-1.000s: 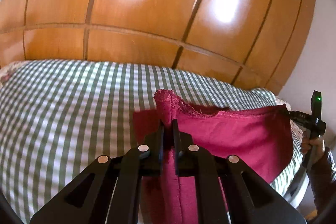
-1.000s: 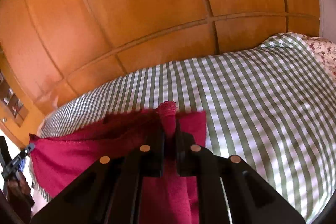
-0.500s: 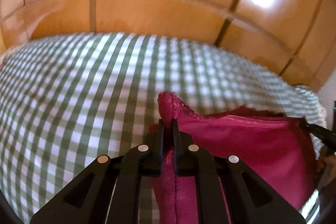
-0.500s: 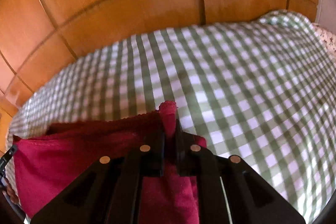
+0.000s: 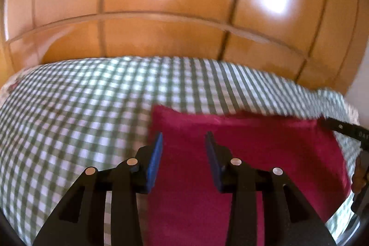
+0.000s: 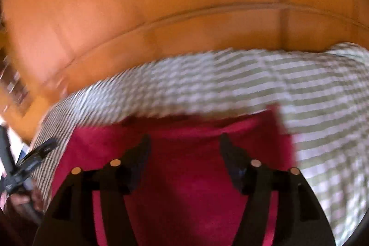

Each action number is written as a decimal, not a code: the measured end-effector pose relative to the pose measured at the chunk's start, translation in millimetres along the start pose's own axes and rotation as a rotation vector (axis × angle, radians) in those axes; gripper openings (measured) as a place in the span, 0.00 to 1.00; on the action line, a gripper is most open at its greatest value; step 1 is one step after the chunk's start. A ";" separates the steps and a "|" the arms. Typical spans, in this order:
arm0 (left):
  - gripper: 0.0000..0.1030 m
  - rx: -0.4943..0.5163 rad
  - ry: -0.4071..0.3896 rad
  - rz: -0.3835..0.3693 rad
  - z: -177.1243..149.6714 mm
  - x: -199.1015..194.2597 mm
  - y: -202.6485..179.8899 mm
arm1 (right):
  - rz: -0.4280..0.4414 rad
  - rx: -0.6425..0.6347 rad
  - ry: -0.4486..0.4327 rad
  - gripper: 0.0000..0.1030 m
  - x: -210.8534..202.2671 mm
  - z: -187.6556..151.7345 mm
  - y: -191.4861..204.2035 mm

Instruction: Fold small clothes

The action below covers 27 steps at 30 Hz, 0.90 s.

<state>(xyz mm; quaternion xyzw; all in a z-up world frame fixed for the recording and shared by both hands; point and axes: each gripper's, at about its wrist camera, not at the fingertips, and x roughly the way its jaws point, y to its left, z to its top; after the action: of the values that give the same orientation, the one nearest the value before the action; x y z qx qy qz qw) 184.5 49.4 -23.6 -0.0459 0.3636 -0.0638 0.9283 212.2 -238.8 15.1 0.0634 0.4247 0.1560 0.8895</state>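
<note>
A dark red garment lies flat on the green-and-white checked bedcover. My left gripper hovers over the garment's left edge, its jaws opening, blue pads apart with nothing pinched between them. In the blurred right wrist view the same red garment spreads under my right gripper, whose jaws are opening wide and hold no cloth. The right gripper's black finger shows at the garment's right corner in the left wrist view; the left gripper shows at far left in the right wrist view.
A glossy wooden wardrobe rises right behind the bed. A floral sheet edge peeks out at the bed's left end. A hand grips the right tool at the frame's right edge.
Both grippers let go of the garment's top corners and opened. The pinched corners dropped, and the red cloth now lies flat on the bedcover. Both hands have moved lower and forward.
</note>
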 end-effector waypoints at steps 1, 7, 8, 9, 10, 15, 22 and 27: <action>0.36 -0.004 0.029 0.004 -1.0 11.0 -2.8 | -0.012 -0.025 0.048 0.67 16.0 -2.0 10.8; 0.36 -0.092 0.138 0.083 -18.8 46.6 20.8 | -0.106 0.007 0.099 0.73 62.5 -7.2 13.6; 0.36 -0.100 0.137 0.082 -18.8 42.8 23.0 | -0.094 0.025 0.090 0.73 57.9 -5.1 10.9; 0.36 -0.107 0.132 0.095 -19.2 37.6 24.9 | -0.087 0.031 0.075 0.72 48.9 -5.2 10.0; 0.36 -0.111 0.123 0.095 -20.3 30.1 25.9 | -0.088 0.029 0.060 0.72 39.7 -6.5 10.0; 0.36 -0.079 0.067 0.091 -27.2 -6.5 16.2 | -0.089 0.036 -0.001 0.72 -6.8 -26.6 -3.0; 0.71 -0.018 -0.020 0.114 -42.5 -49.0 -11.0 | -0.216 0.070 -0.056 0.72 -63.4 -67.4 -36.6; 0.71 -0.007 -0.022 0.110 -50.6 -59.2 -17.4 | -0.249 0.162 -0.066 0.72 -88.3 -93.4 -69.1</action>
<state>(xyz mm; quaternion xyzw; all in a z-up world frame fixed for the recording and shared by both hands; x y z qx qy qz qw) 105.5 39.3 -18.7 -0.0296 0.3555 -0.0109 0.9341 103.1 -335.0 4.2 0.0868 0.4109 0.0076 0.9075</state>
